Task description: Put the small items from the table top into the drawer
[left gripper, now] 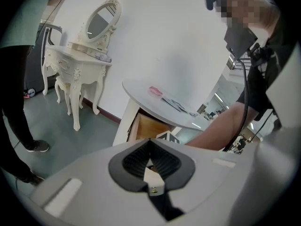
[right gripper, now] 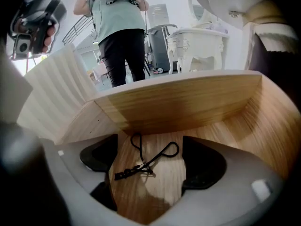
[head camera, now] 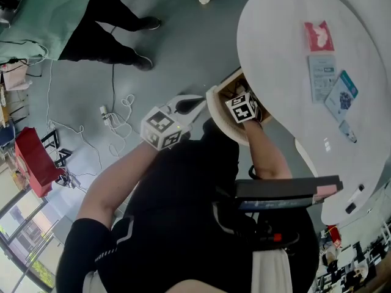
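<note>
Both jaws of the right gripper (right gripper: 151,160) stand wide apart inside the open drawer (right gripper: 188,102), pointing steeply down at its wooden floor. Between them lies a black eyelash curler (right gripper: 143,165), flat on the floor near the drawer's back wall. Neither pad touches it, so it looks released rather than held.

In the head view the left gripper (head camera: 183,105) hangs just outside the drawer's curved cream front (head camera: 215,112), off the table's front edge. Whether it touches that front cannot be told. Its own view shows the jaws closed together with nothing gripped between them.

Further out, the white table top (head camera: 287,41) still carries several things, all set back from the front edge above the drawer:
- a red-and-white packet (head camera: 319,35), nearest the far end
- a pale blue card (head camera: 322,75), just beside it
- a darker blue packet (head camera: 342,96), touching or overlapping that card's corner
- a small slim item (head camera: 348,131), beyond the blue packet
- two little dark pieces (head camera: 353,200), near the opposite end of the table; they are too small to name

By this showing the task is early. One item sits in the drawer, while the packets and small pieces remain on top. The drawer stands open and ready for them.
</note>
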`<state>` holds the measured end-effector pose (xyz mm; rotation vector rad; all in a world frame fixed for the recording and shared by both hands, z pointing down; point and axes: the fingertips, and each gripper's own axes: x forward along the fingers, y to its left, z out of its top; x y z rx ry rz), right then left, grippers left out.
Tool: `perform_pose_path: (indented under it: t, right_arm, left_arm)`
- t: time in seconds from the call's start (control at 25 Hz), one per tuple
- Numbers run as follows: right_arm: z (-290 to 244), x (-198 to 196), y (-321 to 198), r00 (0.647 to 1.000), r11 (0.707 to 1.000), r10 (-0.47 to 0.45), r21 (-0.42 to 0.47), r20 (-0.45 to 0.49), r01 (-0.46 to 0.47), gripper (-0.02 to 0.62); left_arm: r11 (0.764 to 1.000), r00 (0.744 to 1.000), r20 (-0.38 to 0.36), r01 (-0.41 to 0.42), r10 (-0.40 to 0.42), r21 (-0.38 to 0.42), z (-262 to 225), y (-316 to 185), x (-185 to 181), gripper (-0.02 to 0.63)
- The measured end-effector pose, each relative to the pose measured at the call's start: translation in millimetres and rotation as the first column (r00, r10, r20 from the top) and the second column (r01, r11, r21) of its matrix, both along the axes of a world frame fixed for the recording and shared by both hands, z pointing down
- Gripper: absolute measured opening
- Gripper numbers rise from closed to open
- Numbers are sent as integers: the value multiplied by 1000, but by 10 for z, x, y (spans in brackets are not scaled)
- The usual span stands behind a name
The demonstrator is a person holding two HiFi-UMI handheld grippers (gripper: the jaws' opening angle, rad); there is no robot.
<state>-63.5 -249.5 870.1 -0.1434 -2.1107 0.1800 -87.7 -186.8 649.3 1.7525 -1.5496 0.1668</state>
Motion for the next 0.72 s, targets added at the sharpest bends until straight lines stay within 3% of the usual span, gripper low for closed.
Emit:
perform_pose_path:
  t: [0.2,0.36,0.44,0.52,0.72]
  right_arm:
    - [-98,-1,12,999,1000,32,-2,14,-32,437]
    - [-140,47,99,1000,998,27,-64,-3,-27,411]
    - [-226,38,109,998,993,65,-96,6,-64,354]
    - [-334,18,58,993,986,119,-117,21,-115,257]
    - [-596,1,103,996,993,77,-88,36,-74,141]
  left_arm:
    - [1000,1000,9,-17,17,8,-48,21,-15,0]
    - [1000,1000,-13,11,-11,27,-115,20,-40,0]
    - [999,1000,-10,0,0,37,-164,13,-43,0]
    - [998,1000,-12,-4,5,58,-237,-7,-63,0]
    - [996,1000,-16,-15,16,84,-371,25,-110,0]
